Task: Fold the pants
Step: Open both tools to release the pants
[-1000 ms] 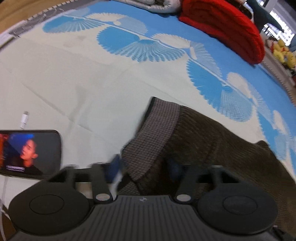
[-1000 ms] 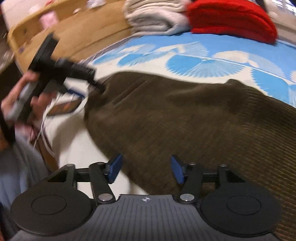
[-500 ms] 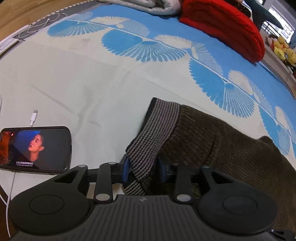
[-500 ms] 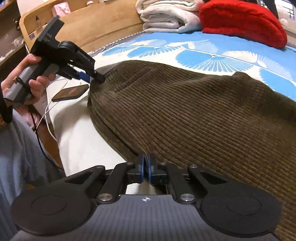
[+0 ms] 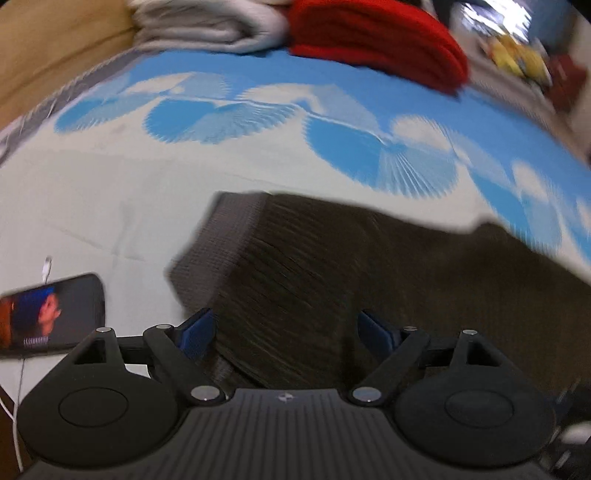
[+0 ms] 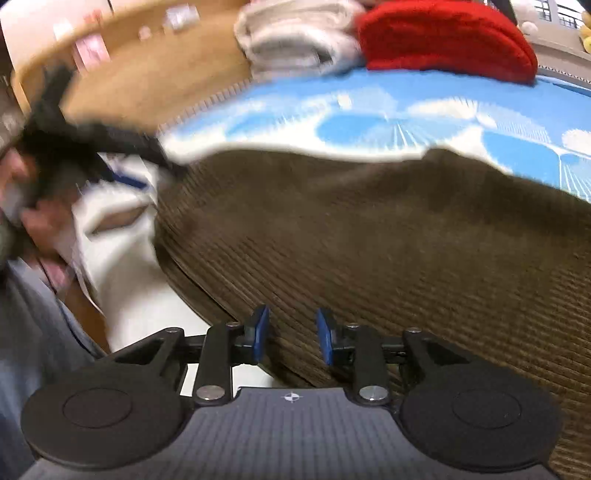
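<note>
Corduroy, left wrist view: brown pants lie across the near right of the bed, with the grey ribbed waistband at their left end.
Left gripper: my jaws are opening wide over the pants near the waistband; neither pad presses the cloth.
Open room: pale bedsheet lies bare to the far left.
Left edge: a phone lies near, its screen lit; its caption is too blurred to read.
Far edge: red blanket beside grey folded cloth.
Right wrist view, right gripper: my jaws are opening, narrowly apart, astride the pants' near edge; pads not pressing.
Left side: my left hand, blurred, holds the other gripper at the pants' far left corner.
Writing: none legible.
</note>
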Tool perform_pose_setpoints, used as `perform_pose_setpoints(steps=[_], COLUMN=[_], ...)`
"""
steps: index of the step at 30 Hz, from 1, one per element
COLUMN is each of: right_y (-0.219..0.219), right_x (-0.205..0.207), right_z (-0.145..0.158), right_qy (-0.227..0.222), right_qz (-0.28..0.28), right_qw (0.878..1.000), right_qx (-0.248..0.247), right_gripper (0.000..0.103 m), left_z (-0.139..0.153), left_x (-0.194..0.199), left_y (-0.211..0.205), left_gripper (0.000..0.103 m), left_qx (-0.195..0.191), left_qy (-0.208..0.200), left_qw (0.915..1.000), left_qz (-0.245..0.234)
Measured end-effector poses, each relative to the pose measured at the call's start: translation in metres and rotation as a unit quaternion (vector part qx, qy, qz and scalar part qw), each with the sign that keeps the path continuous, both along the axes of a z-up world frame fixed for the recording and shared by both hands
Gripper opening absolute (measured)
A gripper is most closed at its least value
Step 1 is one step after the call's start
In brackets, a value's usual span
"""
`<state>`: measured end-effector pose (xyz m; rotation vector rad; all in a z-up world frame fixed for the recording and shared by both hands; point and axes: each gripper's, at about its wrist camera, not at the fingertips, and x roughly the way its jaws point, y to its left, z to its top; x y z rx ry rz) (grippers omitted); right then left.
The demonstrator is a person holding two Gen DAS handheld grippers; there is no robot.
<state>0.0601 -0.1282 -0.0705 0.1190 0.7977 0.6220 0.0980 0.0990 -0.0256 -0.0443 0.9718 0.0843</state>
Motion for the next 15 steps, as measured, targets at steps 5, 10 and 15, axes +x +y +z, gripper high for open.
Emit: perform_pose_setpoints(steps=[5,10,15], right_y=[-0.009,-0.062,-0.195], right_x=[-0.009,-0.031,-0.090], right_z=[-0.017,0.025,0.066], right_qy=[0.006,-0.011,-0.086], right_qz=[-0.026,-0.116,-0.348], right_qw=[0.999,0.993,0.931], right_qx=[-0.032,0.013,0.067], right_gripper=[0.031,0.033,0.054], left_z=[-0.029,-0.014,0.003], left_x=[-0.015,-0.025,-0.045], left_y=[-0.044,-0.048,-0.085], left_gripper=[0.089,0.089,0.089], left_qx=[0.111,0.074,0.022], left_qy=[-0.003,-0.010,-0.022], left_qw=[0.9927,0.9968,0.9989], left_qz=[-0.046,-0.029,-0.035])
